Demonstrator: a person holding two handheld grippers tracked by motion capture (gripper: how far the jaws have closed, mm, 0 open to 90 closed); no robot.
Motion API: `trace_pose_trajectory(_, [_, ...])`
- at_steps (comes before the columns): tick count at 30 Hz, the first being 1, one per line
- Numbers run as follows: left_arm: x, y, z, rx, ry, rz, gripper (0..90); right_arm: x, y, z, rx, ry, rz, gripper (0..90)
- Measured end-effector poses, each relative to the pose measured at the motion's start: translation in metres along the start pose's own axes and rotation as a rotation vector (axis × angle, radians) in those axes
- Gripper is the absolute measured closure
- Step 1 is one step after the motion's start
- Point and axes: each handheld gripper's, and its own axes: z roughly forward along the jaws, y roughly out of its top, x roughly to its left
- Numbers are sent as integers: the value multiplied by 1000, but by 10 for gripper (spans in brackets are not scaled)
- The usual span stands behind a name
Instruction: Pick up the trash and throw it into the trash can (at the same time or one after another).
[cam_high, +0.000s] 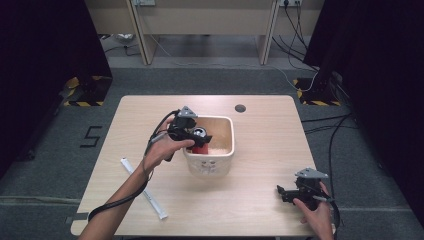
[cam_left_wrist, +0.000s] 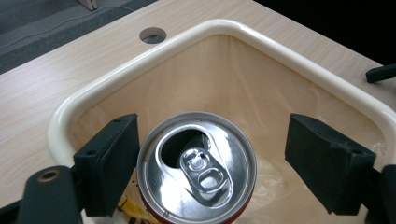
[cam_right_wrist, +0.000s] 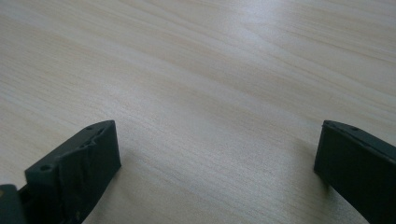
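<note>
Wooden table (cam_high: 260, 150); cream bin (cam_high: 220, 162) holds opened can (cam_left_wrist: 198, 168).

One can (cam_left_wrist: 197, 169), in bin. One bin (cam_high: 226, 150), cream, near table (cam_high: 260, 195) centre. One white stick (cam_high: 145, 189), near table's left front edge. One round hole (cam_high: 240, 108), near table's far edge. Two grippers: left gripper (cam_high: 196, 136) over bin, right gripper (cam_high: 286, 192) near table's right front corner. Two hands, one per gripper. One table.
</note>
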Motion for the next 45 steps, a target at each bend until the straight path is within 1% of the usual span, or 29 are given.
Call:
trace_pose_trajectory(1, [-1,2,-5,-10,2,0,173,0,0,0,0,0,0,3])
trace_pose_trajectory(2, [-1,2,-5,-10,2,0,170,0,0,0,0,0,0,3])
trace_pose_trajectory(4, [-2,4,-11,-18,5,3,165,0,0,0,0,0,0,3])
trace_pose_trajectory(5, [-2,4,-11,-18,5,3,165,0,0,0,0,0,0,3])
trace_pose_trajectory(7, [-3,6,-19,-28,11,6,161,0,0,0,0,0,0,3])
trace_pose_trajectory(8, [-3,6,-19,-28,11,6,160,0,0,0,0,0,0,3])
trace_pose_trajectory(11, [-3,7,-29,-35,26,8,159,0,0,0,0,0,0,3])
trace_pose_trajectory(12, [-3,7,-29,-35,26,8,159,0,0,0,0,0,0,3])
trace_pose_trajectory(17, [1,4,-42,-37,44,7,159,0,0,0,0,0,0,3])
trace_pose_trajectory(18, [1,4,-42,-37,44,7,159,0,0,0,0,0,0,3])
trace_pose_trajectory(21, [6,1,-52,-40,54,-4,159,0,0,0,0,0,-1,3])
trace_pose_trajectory(22, [6,1,-52,-40,54,-4,159,0,0,0,0,0,-1,3])
trace_pose_trajectory(26, [8,-6,-61,-43,69,-8,159,0,0,0,0,0,-1,2])
trace_pose_trajectory(35, [10,-16,-70,-56,81,-15,161,0,0,0,0,0,-1,2])
trace_pose_trajectory(40, [13,-25,-77,-61,101,-21,162,0,0,0,0,0,-1,3])
trace_pose_trajectory(41, [13,-25,-77,-61,101,-21,162,0,0,0,0,0,-1,3])
trace_pose_trajectory(45, [16,-36,-76,-55,110,-37,163,0,0,0,0,0,-1,2])
